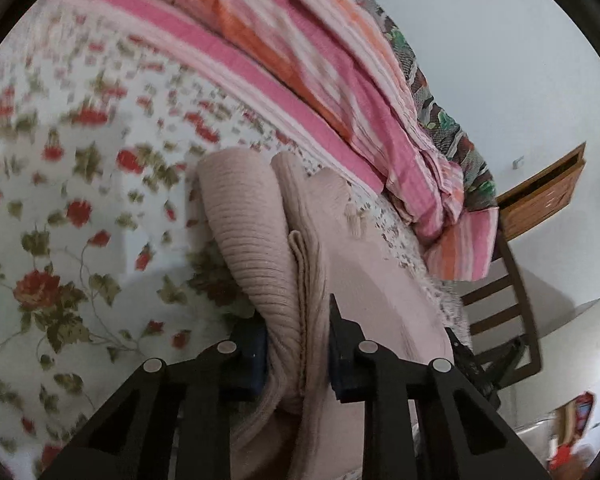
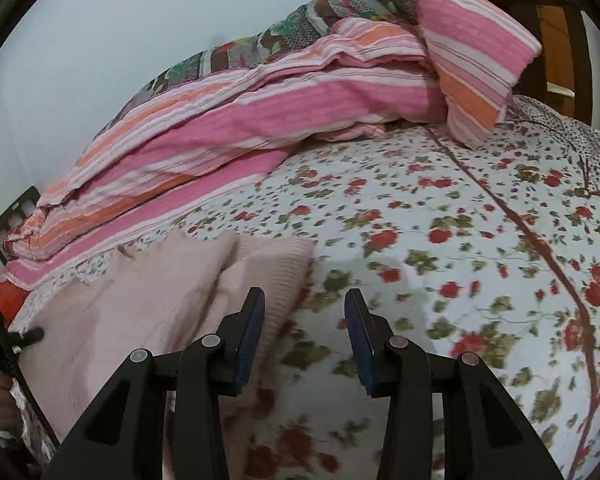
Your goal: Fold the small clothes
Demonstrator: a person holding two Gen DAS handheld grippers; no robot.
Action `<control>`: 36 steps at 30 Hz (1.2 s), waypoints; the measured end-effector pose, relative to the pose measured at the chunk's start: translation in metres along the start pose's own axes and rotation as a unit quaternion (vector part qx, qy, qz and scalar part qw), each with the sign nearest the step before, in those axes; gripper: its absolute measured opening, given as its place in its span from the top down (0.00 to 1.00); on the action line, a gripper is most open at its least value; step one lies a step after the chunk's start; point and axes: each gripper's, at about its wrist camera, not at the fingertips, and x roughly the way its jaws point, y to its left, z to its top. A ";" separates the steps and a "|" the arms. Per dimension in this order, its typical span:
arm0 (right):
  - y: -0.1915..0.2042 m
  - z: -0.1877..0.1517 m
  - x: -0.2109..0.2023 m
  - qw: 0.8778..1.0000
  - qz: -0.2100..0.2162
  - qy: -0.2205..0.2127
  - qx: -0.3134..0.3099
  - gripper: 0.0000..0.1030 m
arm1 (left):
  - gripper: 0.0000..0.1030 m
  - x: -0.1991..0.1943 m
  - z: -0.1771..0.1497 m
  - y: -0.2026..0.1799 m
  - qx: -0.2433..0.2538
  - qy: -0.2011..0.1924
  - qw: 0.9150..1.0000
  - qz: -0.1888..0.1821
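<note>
I see a bed covered by a white floral sheet [image 2: 440, 216] printed with red roses and green leaves, which fills most of both wrist views and lies under and ahead of both claws. Beyond the claws, along the far edge of the bed, a rumpled pink and orange striped blanket [image 2: 260, 112] is heaped, with a darker patterned quilt [image 2: 284, 28] showing behind it against a pale wall. In the left wrist view, a dark wooden chair [image 1: 512, 312] stands off to the right of the claw, beside the bed. The garment I am folding, a pale pink knit sweater [image 1: 260, 240], lies on the floral sheet; its ribbed edge is bunched up and runs straight back between the fingers of my left claw [image 1: 298, 344]. That claw is pinched narrow on the gathered knit, and its dark pads press the fabric from both sides. From the right wrist view, the same sweater [image 2: 148, 304] spreads out to the left of my right claw [image 2: 305, 320] and passes under its left finger. My right claw stands partly open above the sheet, and nothing is between its fingers.
</note>
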 end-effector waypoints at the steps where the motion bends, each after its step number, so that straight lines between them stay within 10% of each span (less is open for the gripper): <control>1: -0.005 0.000 -0.002 1.000 0.013 0.002 0.005 0.60 | 0.78 -0.002 0.002 -0.008 0.000 -0.002 1.000 0.003; 13: -0.040 0.000 -0.041 0.996 0.072 -0.032 0.048 0.58 | 0.80 0.016 0.005 -0.174 0.049 -0.026 0.996 0.069; 19: -0.049 -0.003 -0.058 0.997 0.040 -0.064 0.018 0.58 | 0.80 0.099 -0.034 -0.249 0.090 0.034 0.991 0.091; 26: -0.080 0.002 -0.085 0.991 0.009 -0.119 0.067 0.58 | 0.69 0.180 -0.077 -0.257 0.087 0.106 0.988 0.074; 31: -0.082 0.003 -0.082 0.990 0.042 -0.105 0.082 0.57 | 0.49 0.151 -0.066 -0.250 0.086 0.107 0.990 -0.012; 36: -0.043 0.004 -0.092 0.992 0.051 -0.114 0.031 0.56 | 0.47 0.096 -0.056 -0.224 0.133 0.035 0.990 0.041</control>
